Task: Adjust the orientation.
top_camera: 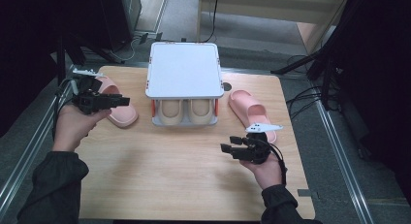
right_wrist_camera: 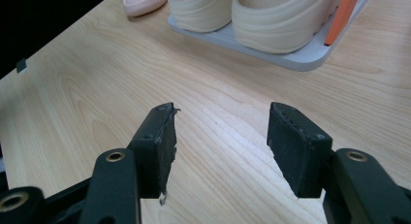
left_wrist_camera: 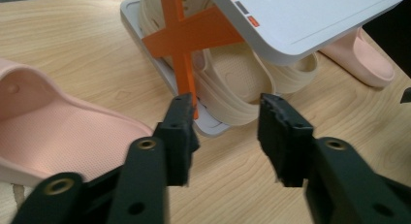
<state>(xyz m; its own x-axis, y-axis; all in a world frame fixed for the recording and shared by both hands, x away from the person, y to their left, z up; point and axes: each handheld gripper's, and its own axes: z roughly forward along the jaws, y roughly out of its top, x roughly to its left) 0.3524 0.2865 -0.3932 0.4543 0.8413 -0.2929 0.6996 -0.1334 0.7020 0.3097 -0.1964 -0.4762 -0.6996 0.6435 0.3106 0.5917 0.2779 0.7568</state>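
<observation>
1. While 2 hands work at the wooden bench (top_camera: 160, 170), each holds 1 tool: the left tool (top_camera: 123, 101) sits just beside a pink slipper, the right tool (top_camera: 230, 144) hangs over bare wood near the front right.
2. Left tool: its 2 jaws stand apart with nothing between them; they point toward the rack's orange cross brace (left_wrist_camera: 186, 37).
3. Right tool: its 2 jaws gape wide and hold nothing, with bare bench below.
4. 1 white rack (top_camera: 183, 69) stands at the back middle, with 2 levels.
5. 2 beige slippers (top_camera: 186, 111) sit side by side on the lower level.
6. 2 pink slippers lie on the bench: 1 left of the rack (top_camera: 118, 110), 1 right of it (top_camera: 249, 110), well apart.
</observation>
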